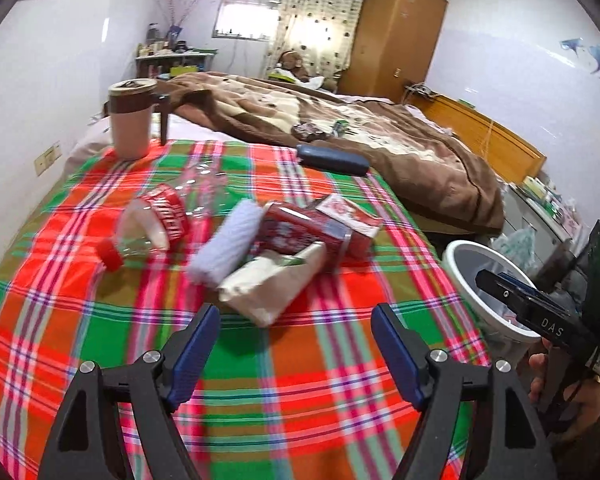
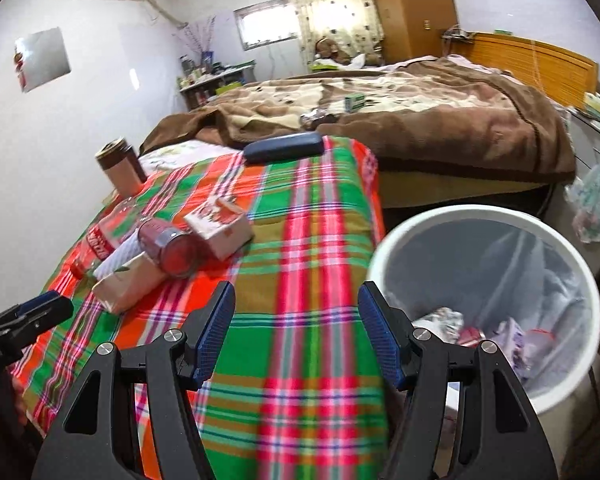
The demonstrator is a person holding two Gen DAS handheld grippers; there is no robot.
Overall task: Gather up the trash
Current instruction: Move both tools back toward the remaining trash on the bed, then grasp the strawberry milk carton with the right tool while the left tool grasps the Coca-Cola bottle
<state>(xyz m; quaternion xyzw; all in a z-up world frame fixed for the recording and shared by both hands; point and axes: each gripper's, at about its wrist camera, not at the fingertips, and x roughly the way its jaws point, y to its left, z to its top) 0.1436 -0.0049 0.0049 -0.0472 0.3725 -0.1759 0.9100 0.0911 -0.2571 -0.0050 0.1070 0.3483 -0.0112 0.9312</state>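
Five pieces of trash lay in a loose heap on the plaid-covered surface (image 1: pixel 284 364), toward its left half. One clear plastic bottle (image 1: pixel 148 226) lay on its side at the left of the heap, with a red label and a red cap pointing near-left. One white ribbed roll (image 1: pixel 226 242) lay slanted beside it. One red can (image 1: pixel 306 236) lay on its side just right of the roll, its shiny end facing right. One red-and-white carton (image 1: pixel 350 220) rested behind the can, touching it. One crumpled beige paper bag (image 1: pixel 268 286) lay nearest, partly under the roll and the can.

One white bin (image 2: pixel 496 308) with a translucent liner stood off the surface's right edge, and several scraps already lay at its bottom.

One tan cup (image 1: pixel 131 120) with a brown band stood upright at the far left corner of the surface. One dark blue case (image 1: pixel 333 159) lay flat at the far edge, well apart from the heap. Beyond it a brown blanket (image 1: pixel 380 132) covered the bed.

The left gripper (image 1: pixel 295 322) hovered over the cloth just near of the paper bag, its blue-padded fingers spread apart with nothing between them. The right gripper (image 2: pixel 296 312) hung over the surface's right part, beside the bin, likewise parted and empty.
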